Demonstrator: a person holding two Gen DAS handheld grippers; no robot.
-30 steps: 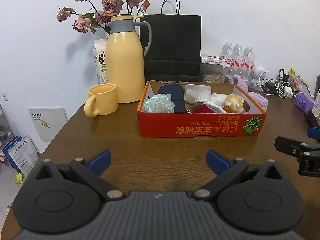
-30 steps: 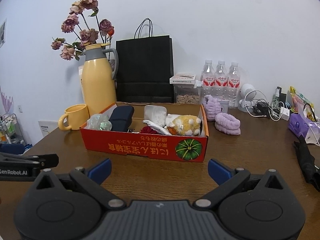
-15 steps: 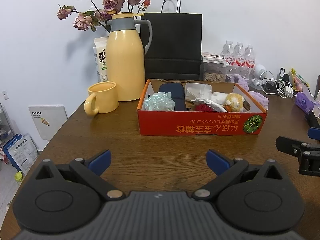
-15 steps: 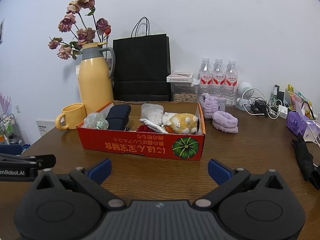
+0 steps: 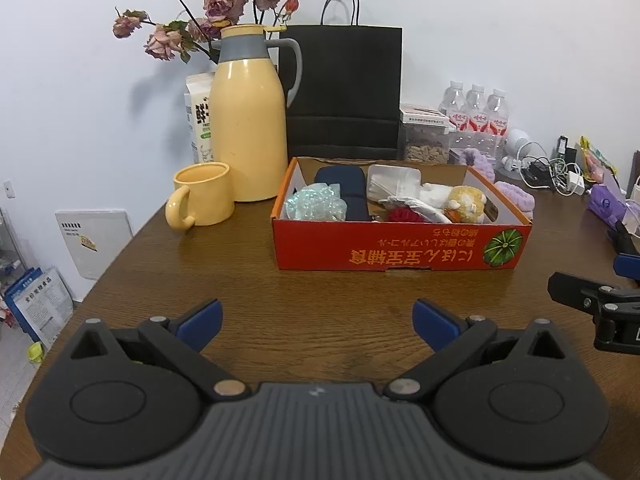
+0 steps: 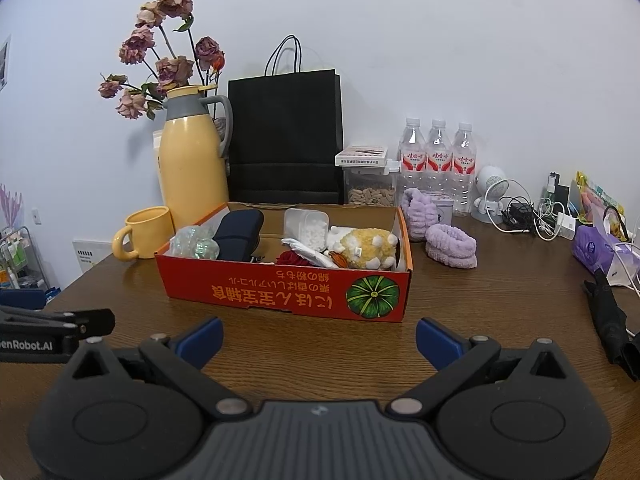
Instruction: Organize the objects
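Both the left gripper (image 5: 316, 322) and the right gripper (image 6: 318, 338) hover wide open and empty over the wooden table (image 5: 248, 280), facing a red box (image 6: 280, 294) printed with upside-down yellow Japanese writing and a green pumpkin, while "enRobot.AI" shows on the left gripper's side.

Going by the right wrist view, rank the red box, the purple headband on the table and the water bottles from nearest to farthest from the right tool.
From the right tool:
1. Red box, straight ahead.
2. Purple headband, ahead to the right, beyond the box's corner.
3. Water bottles, at the wall, right of centre.
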